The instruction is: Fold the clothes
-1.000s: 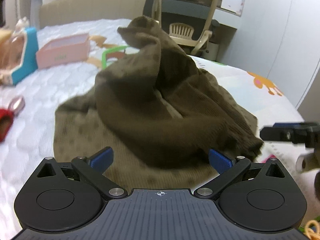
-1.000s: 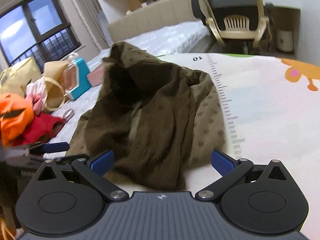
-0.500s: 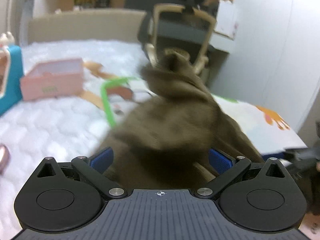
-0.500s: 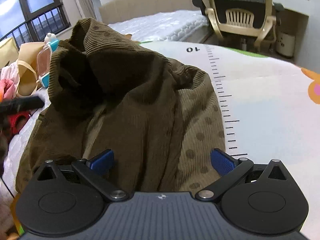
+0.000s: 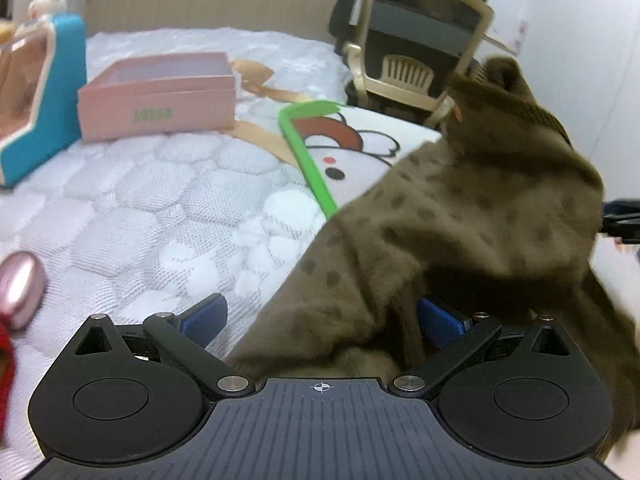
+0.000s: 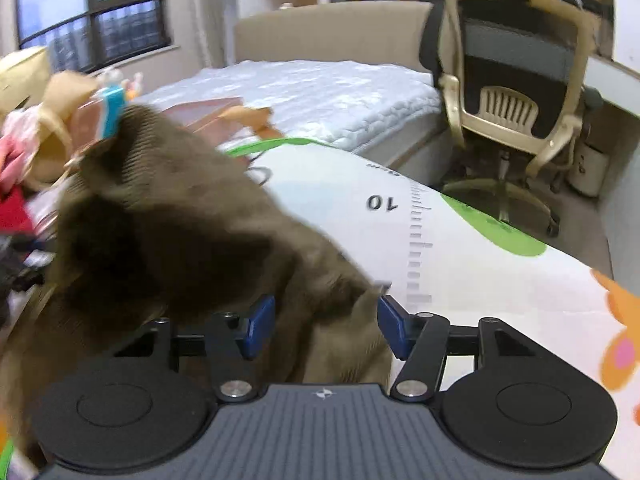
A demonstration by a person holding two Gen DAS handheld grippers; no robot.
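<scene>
Brown corduroy, dotted on its lining: the garment is the task's thing, and it lies bunched, not flat, on the bed.

Left wrist view. The left gripper stands with jaws spread wide. Cloth fills the right half of the gap and drapes over the right finger; the left finger is bare, over the quilt. Nothing is pinched. Ahead and left of the jaws sit a pink box and a blue case, well apart from the cloth.

Right wrist view. The right gripper has its jaws partly closed with a fold of garment between them — whether the pads actually bite is not settled, since a gap shows beside the right pad. The printed mat lies ahead and right.

Judgement on method: each gripper should take one clean edge, not a heaped wad, and the cloth should be drawn out flat before any fold is laid.

Not determinable: motion blur smears the garment in both views; its collar, sleeves and hems cannot be told apart, and its near edge is hidden beneath both gripper bodies.
</scene>
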